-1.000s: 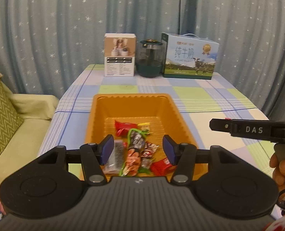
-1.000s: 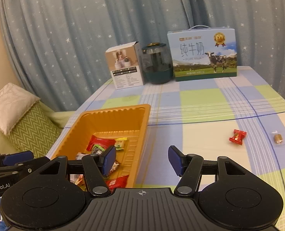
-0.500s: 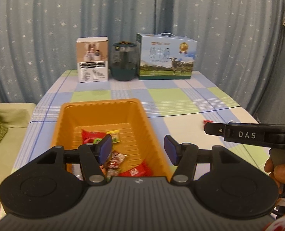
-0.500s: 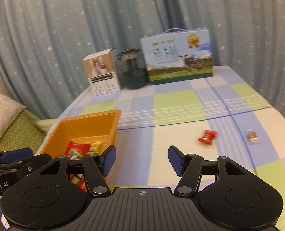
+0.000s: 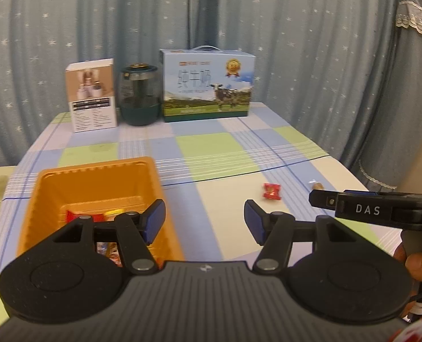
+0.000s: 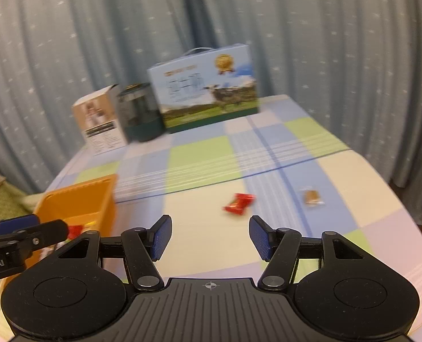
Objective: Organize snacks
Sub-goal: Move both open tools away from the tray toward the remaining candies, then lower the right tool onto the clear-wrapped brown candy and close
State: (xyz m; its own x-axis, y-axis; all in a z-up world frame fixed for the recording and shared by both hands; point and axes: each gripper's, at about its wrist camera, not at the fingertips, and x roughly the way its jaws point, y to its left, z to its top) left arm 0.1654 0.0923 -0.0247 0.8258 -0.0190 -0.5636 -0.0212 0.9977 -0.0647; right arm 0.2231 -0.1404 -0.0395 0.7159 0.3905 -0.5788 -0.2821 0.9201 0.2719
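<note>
An orange tray (image 5: 97, 168) holding several wrapped snacks (image 5: 77, 215) sits at the left of the checked tablecloth; its corner (image 6: 77, 188) also shows in the right wrist view. A red wrapped candy (image 5: 271, 191) (image 6: 238, 203) lies loose on the cloth right of the tray. Beside it is a small brown candy in clear wrap (image 6: 312, 196) (image 5: 316, 184). My left gripper (image 5: 204, 222) hovers over the tray's right wall, jaws opening, nothing between them. My right gripper (image 6: 211, 236) is open and empty, just short of the red candy.
At the table's far end stand a white carton (image 5: 92, 95), a dark glass jar (image 5: 138, 97) and a blue milk box (image 5: 208, 85). Starred curtains hang behind. A sofa lies past the left edge, and the table's right edge is close to the brown candy.
Both views have swung right, away from the tray and onto the cloth. The tray slid to the left in each view, and the two loose candies now sit nearer the grippers.
</note>
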